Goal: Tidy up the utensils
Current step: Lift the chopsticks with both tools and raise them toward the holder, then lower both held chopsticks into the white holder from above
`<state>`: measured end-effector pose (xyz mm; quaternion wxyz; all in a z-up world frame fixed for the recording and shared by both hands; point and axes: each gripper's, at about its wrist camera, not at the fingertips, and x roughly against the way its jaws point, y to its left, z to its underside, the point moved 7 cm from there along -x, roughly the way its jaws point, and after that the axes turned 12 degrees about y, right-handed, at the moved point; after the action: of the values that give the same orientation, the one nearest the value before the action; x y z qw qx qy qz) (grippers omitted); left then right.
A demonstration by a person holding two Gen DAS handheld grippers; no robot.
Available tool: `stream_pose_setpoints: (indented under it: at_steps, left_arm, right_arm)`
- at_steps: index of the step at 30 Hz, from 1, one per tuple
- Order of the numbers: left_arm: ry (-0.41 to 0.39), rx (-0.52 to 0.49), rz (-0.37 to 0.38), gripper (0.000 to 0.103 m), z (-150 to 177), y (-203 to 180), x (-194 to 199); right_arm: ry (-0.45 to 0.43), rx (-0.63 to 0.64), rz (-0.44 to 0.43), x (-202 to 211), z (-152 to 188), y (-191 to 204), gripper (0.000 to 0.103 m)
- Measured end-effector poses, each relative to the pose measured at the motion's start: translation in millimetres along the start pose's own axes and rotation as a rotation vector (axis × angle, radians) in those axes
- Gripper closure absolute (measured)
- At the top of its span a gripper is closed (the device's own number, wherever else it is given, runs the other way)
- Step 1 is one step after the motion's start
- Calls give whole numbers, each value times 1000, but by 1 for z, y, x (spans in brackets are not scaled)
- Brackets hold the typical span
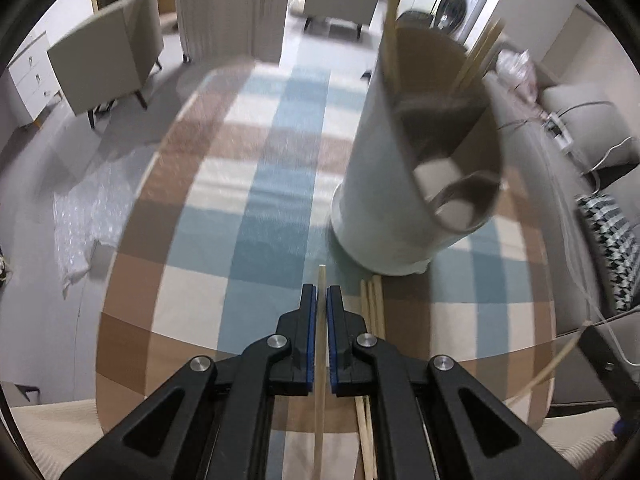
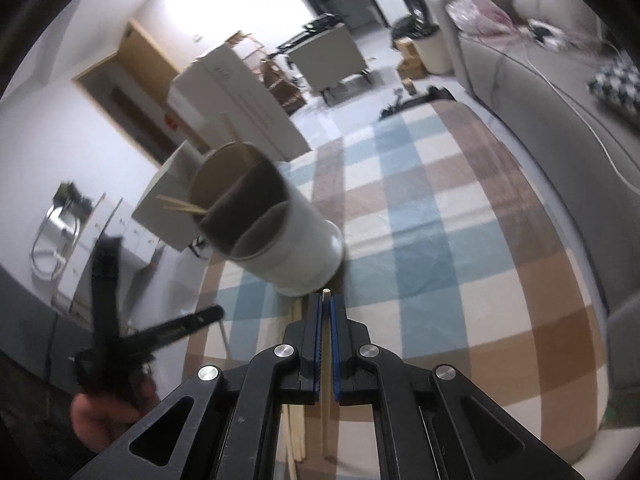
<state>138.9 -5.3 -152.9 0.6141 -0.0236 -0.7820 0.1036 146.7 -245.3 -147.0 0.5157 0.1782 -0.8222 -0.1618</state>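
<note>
Both tongs, left (image 1: 321, 294) and right (image 2: 327, 302), pinch one thin wooden chopstick (image 1: 320, 360) apiece; we risk them twisting and missing the white divided cylindrical holder (image 1: 404, 184).

1 utensil holder (image 1: 384, 184), 2 tools, several loose chopsticks (image 1: 374, 308)

A checked tablecloth (image 1: 256, 184) covers the table, with an armchair (image 1: 108, 56), washing machine (image 1: 456, 4) and sofa (image 2: 540, 92) around.
</note>
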Motion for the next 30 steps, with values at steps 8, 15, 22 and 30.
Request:
stream_pose_setpoints:
  at_steps: [8,15,22,30]
  left_arm:
    - [-57,-48,68,102,8,-9,28]
    - [-86,-130,44,102,17,-18,46]
    - [-111,-151,72,103,20,-21,59]
    - [-125,-177,102,103,19,-35,77]
  right_arm:
    - [-38,80,38,5,5,23,100]
    - [-80,145,71,11,8,42,100]
    - [-96,171,92,17,16,53,100]
    - [-153,162,69,44,12,58,100]
